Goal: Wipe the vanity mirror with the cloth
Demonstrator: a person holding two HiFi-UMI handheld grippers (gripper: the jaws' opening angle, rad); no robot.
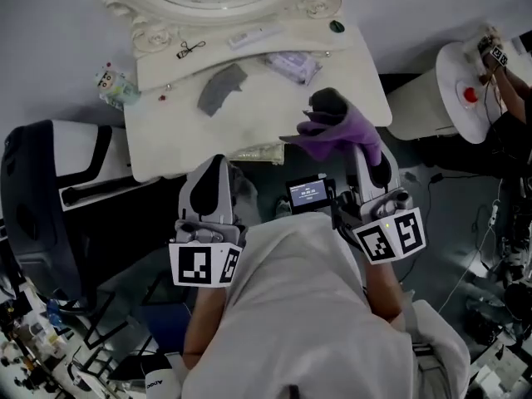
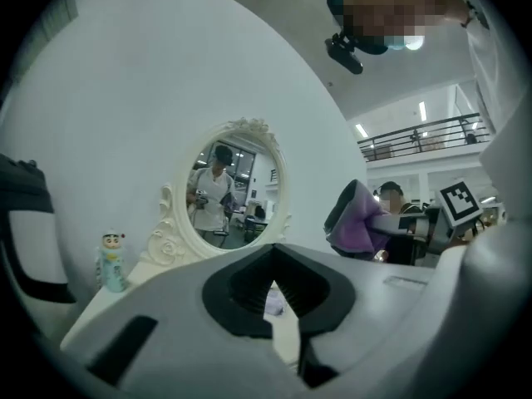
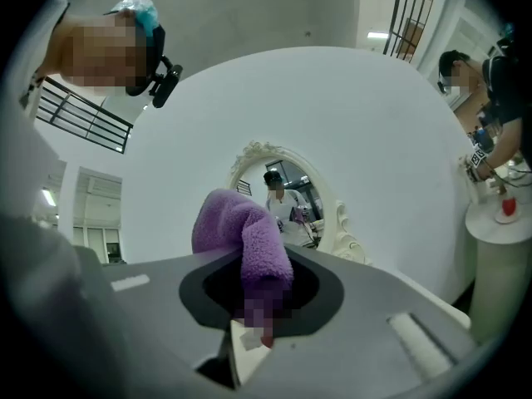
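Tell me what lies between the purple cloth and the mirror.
A clear packet lies on the tabletop between the cloth and the mirror, seen in the head view.

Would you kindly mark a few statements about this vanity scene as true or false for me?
1. The right tool is shut on the purple cloth. True.
2. The cloth is pressed flat against the mirror. False: it is held up over the front part of the table, short of the glass.
3. The left tool is carrying a grey rag. False: nothing is between its jaws; a grey item lies on the table.
4. A small figurine stands to the left of the mirror. True.
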